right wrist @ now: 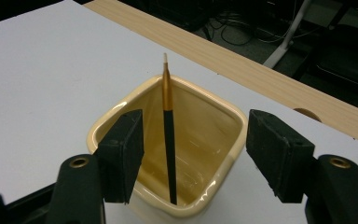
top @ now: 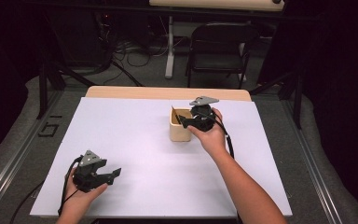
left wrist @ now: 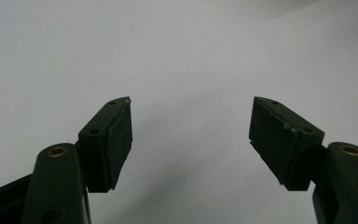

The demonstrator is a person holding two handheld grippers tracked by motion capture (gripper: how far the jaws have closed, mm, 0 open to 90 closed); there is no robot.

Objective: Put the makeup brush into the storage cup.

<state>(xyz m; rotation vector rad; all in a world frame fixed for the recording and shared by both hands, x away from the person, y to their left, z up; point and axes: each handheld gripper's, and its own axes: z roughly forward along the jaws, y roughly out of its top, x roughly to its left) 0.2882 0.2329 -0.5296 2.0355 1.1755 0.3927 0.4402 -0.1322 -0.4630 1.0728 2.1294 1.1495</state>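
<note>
A cream square cup (top: pixel 180 126) (right wrist: pixel 200 140) stands on the white sheet near the table's back middle. A thin black stick with a gold band and pale tip (right wrist: pixel 168 135) leans inside it, resting against the cup's far rim. My right gripper (top: pixel 186 122) (right wrist: pixel 193 151) hovers open just over the cup's mouth, its jaws either side of the stick and apart from it. My left gripper (top: pixel 113 174) (left wrist: pixel 191 137) is open at the front left, low over the sheet, with nothing between its jaws.
The white sheet (top: pixel 135 154) covers most of the table; a wooden strip (top: pixel 168 92) shows along the back edge. Beyond the table stand a black folding chair (top: pixel 219 51), a white table leg and cables on the floor.
</note>
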